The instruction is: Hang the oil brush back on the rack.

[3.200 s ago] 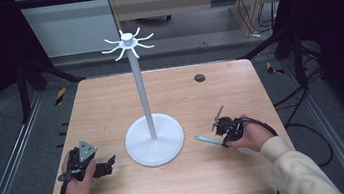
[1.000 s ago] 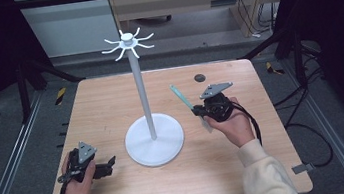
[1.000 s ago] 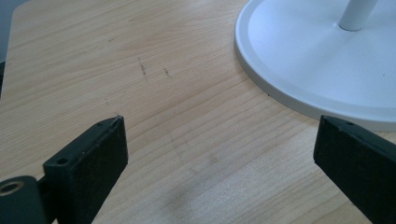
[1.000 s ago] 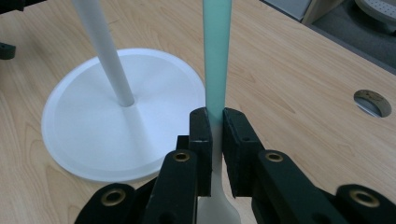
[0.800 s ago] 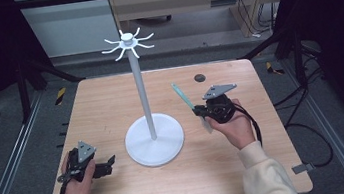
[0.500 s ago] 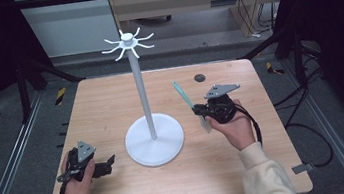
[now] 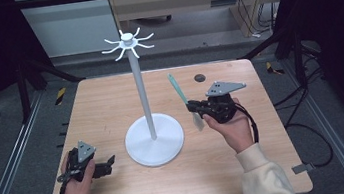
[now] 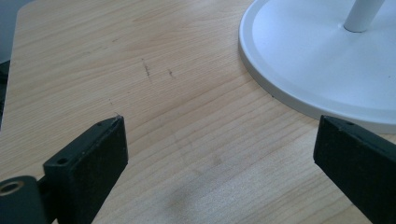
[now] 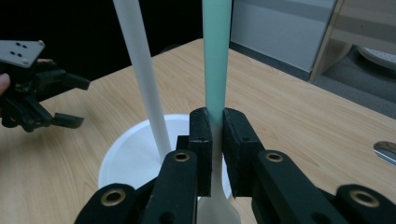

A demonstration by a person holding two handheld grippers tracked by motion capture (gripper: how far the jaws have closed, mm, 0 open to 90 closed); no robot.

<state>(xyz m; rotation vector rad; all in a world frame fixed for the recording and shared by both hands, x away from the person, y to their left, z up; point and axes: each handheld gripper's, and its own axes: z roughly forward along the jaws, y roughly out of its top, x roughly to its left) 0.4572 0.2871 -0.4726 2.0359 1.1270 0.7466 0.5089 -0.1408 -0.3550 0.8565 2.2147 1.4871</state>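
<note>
Green-handled spatula (image 7: 180, 96) clamped upright in right hand-held gripper (image 7: 195, 109), right of white stand (image 7: 153, 140); left hand-held gripper (image 7: 109, 163) resting wide open on wooden bench (image 7: 100, 106).

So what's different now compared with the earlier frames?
The right gripper, shut on the green-handled spatula, has lifted it off the table and carried it up toward the white stand, tilting it more upright. The left gripper stayed open by the stand's base; the stand did not move.
</note>
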